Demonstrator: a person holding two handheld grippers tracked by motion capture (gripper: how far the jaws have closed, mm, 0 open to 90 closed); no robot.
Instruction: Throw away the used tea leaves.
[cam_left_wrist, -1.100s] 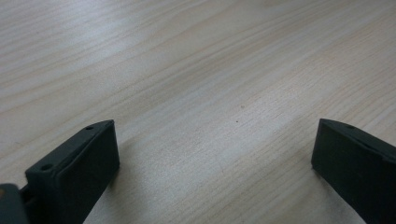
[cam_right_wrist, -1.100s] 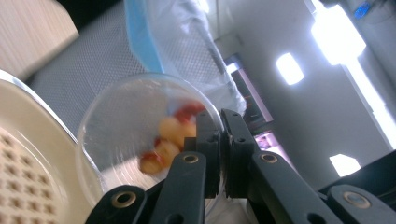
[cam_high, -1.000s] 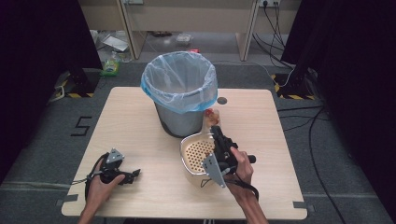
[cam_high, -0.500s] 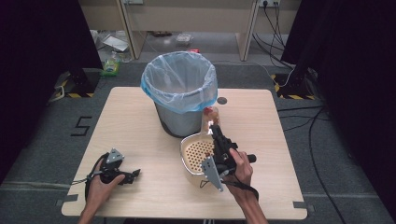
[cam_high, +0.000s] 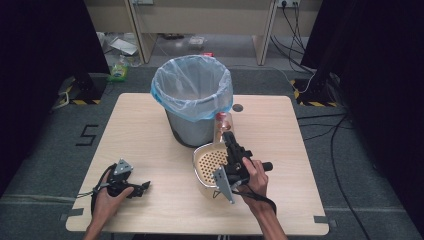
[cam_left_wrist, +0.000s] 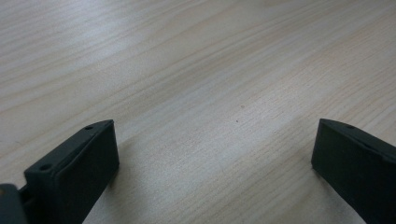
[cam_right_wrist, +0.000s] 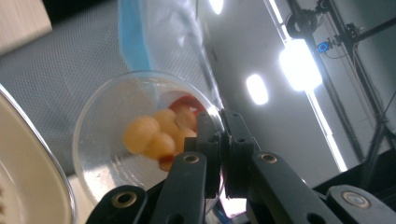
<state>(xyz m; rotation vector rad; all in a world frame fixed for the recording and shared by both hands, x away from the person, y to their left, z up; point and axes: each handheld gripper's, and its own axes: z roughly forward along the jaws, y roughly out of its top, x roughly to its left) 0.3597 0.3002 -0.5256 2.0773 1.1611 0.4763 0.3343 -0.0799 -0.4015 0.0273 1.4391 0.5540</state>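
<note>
My right gripper (cam_high: 227, 136) is shut on the rim of a clear glass cup (cam_high: 222, 124), held tilted beside the bin above a cream perforated strainer (cam_high: 209, 161). In the right gripper view the jaws pinch the cup's wall (cam_right_wrist: 140, 140), and several orange balls (cam_right_wrist: 156, 135) with a red piece lie inside it. The strainer's rim (cam_right_wrist: 28, 163) shows at the lower left. My left gripper (cam_high: 142, 187) rests on the table's near left, open with bare wood between its jaws (cam_left_wrist: 215, 154).
A grey mesh bin (cam_high: 192, 127) with a blue plastic liner (cam_high: 192, 87) stands at the table's middle back, close to the cup. The wooden table (cam_high: 150, 145) has a dark hole (cam_high: 237, 107) behind the bin. Cables lie on the floor at the right.
My right gripper has moved the cup slightly toward the bin. The left gripper has not moved.
</note>
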